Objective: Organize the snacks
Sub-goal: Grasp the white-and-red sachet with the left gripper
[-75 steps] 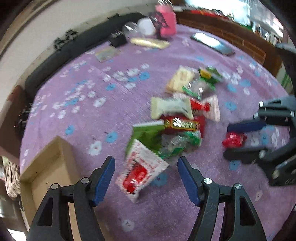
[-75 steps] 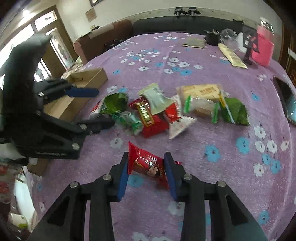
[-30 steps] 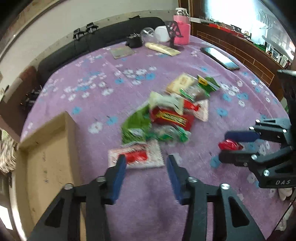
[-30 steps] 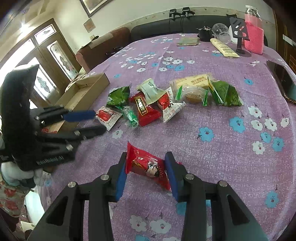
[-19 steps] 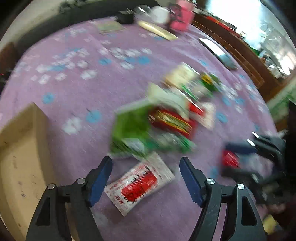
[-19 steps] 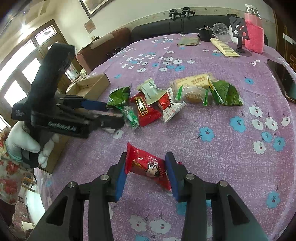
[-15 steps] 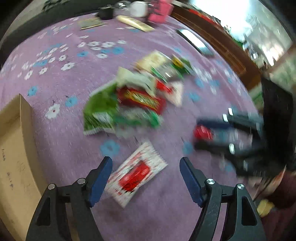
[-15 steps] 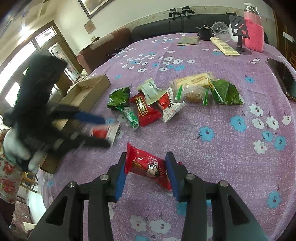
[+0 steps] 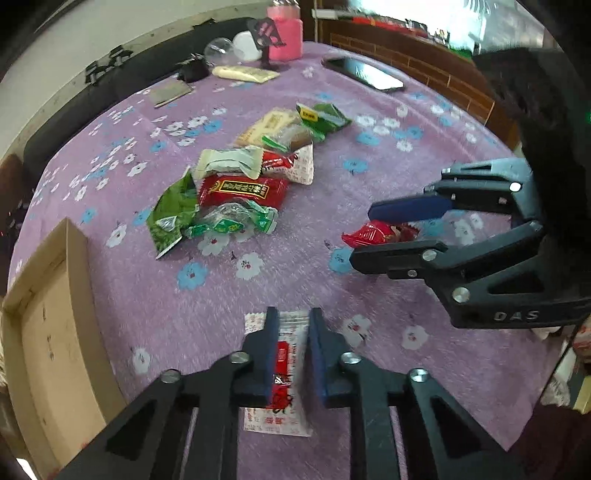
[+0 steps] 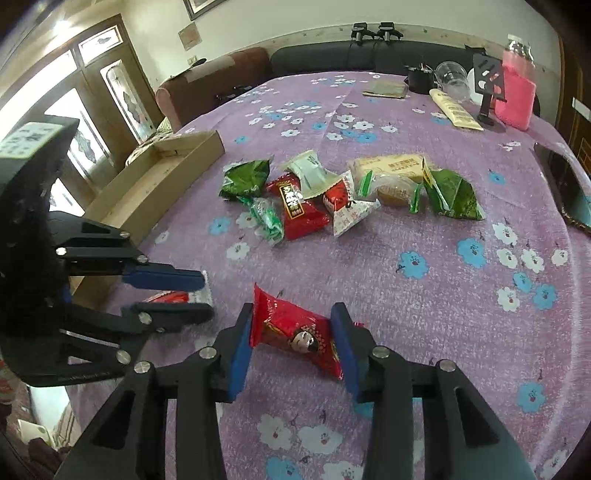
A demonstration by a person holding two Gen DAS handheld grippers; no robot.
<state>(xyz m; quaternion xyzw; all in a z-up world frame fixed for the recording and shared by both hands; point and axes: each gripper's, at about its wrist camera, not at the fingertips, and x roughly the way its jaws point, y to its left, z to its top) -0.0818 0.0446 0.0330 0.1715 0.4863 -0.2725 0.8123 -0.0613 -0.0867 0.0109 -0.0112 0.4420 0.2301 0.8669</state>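
Note:
My left gripper (image 9: 291, 325) is shut on a white snack packet with a red centre (image 9: 284, 354), held just above the purple flowered tablecloth; it also shows in the right wrist view (image 10: 207, 299), and so does the packet (image 10: 173, 296). My right gripper (image 10: 291, 317) is shut on a red snack packet with a cartoon face (image 10: 295, 332), seen too in the left wrist view (image 9: 380, 233). A pile of snack packets (image 9: 236, 192) lies mid-table, red, green, white and tan. An open cardboard box (image 9: 48, 332) sits at the left table edge.
At the far end stand a pink jar (image 9: 284, 33), a phone stand, a clear cup (image 10: 448, 75) and a yellow tube (image 9: 243, 74). A phone (image 9: 362, 72) lies at the right. A dark sofa runs behind the table.
My left gripper was open over the white packet and has closed on it. The right gripper keeps holding the red packet, unmoved.

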